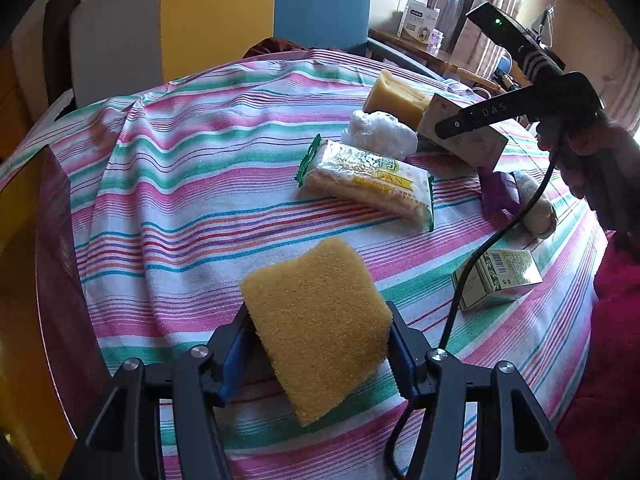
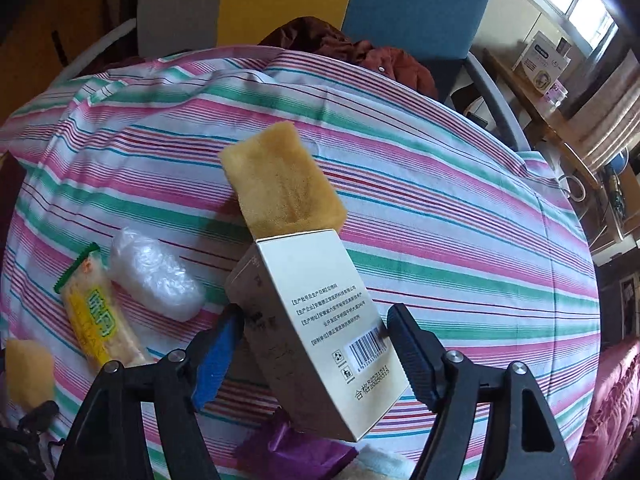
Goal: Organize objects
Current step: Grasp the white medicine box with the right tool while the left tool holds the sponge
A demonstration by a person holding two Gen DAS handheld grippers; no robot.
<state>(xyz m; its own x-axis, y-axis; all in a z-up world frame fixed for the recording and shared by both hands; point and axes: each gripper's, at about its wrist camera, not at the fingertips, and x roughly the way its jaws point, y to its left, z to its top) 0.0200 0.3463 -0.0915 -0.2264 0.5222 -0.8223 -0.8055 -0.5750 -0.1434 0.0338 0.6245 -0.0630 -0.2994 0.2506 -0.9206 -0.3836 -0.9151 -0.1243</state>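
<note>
My left gripper is shut on a yellow sponge, held just above the striped tablecloth. In the right wrist view a tall beige box with a barcode stands tilted between the jaws of my right gripper. The pads sit close to its sides with a thin gap, so the gripper is open. Beyond the box lies a yellow block. In the left wrist view a hand holds the right gripper over the beige box, next to the yellow block.
A white plastic-wrapped bundle and a snack packet lie mid-table. A green-patterned carton, a purple wrapper and a beige roll sit at the right. A dark red box stands at the left edge. Chairs stand behind the table.
</note>
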